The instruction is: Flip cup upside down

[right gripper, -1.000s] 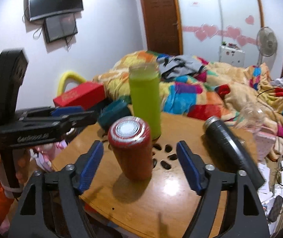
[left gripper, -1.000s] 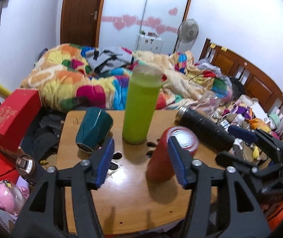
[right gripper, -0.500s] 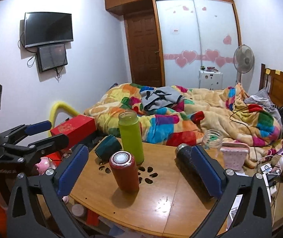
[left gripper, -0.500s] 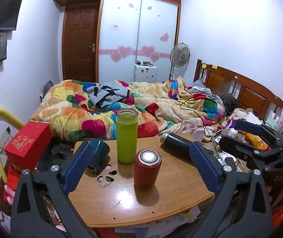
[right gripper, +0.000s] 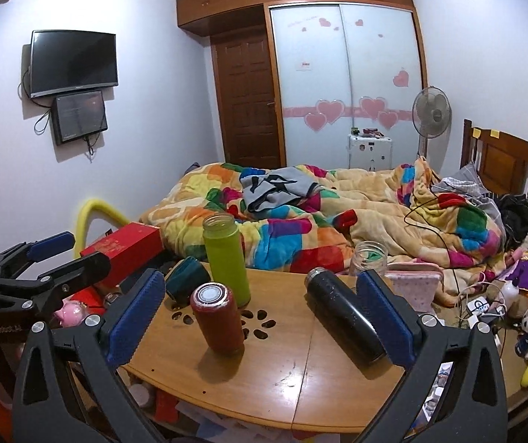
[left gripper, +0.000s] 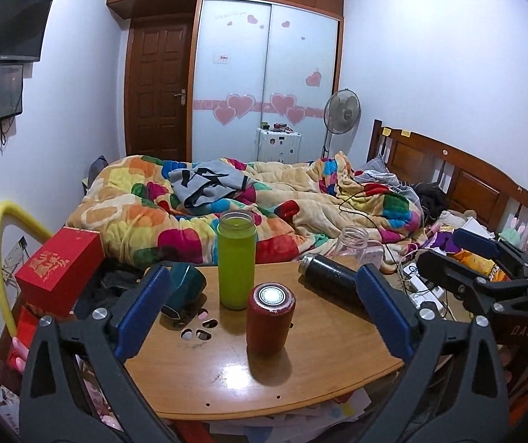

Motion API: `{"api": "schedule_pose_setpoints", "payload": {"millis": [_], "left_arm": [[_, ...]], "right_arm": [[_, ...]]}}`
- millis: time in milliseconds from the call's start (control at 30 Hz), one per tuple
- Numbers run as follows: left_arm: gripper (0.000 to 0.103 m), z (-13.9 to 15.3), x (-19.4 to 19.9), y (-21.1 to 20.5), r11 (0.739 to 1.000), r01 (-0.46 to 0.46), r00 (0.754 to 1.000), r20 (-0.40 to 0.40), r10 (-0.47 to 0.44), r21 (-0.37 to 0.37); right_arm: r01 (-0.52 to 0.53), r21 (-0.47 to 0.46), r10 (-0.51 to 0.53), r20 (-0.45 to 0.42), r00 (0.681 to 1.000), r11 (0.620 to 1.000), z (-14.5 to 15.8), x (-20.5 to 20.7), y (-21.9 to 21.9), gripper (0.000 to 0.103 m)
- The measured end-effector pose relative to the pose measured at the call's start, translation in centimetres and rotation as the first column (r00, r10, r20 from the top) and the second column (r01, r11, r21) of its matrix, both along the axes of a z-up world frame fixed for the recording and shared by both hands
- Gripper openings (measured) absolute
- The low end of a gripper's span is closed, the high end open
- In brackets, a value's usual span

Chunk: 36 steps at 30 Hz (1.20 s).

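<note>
The round wooden table [left gripper: 323, 380] carries everything, its near edge curving under both my tools. My left gripper [left gripper: 264, 310] and right gripper [right gripper: 260, 310] hang spread wide, holding nothing, back from that edge. The black flask [right gripper: 341, 317] lies on its side to the right. The green bottle [left gripper: 236, 262] stands behind the red cup [left gripper: 270, 319], which stands mid-table, bare wood on its near side. The teal cup [left gripper: 184, 288], half hidden by my left finger, shows clearer in the right view.
</note>
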State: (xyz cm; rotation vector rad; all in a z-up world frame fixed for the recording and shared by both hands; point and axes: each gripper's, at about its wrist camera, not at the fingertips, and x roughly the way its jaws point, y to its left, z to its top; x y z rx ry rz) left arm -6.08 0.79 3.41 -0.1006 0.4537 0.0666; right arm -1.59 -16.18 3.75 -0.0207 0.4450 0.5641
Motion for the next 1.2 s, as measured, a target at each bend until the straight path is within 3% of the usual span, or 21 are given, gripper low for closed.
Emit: {"api": "schedule_pose_setpoints", "payload": {"millis": [1200], "left_arm": [[0.102,-0.45,0.52,-0.53,1.000,0.007,1.000,-0.013,-0.007,0.014]], "right_arm": [[0.000,0.007,0.001,-0.017,1.000,1.000,-0.16,0.82,-0.32,0.103]]}}
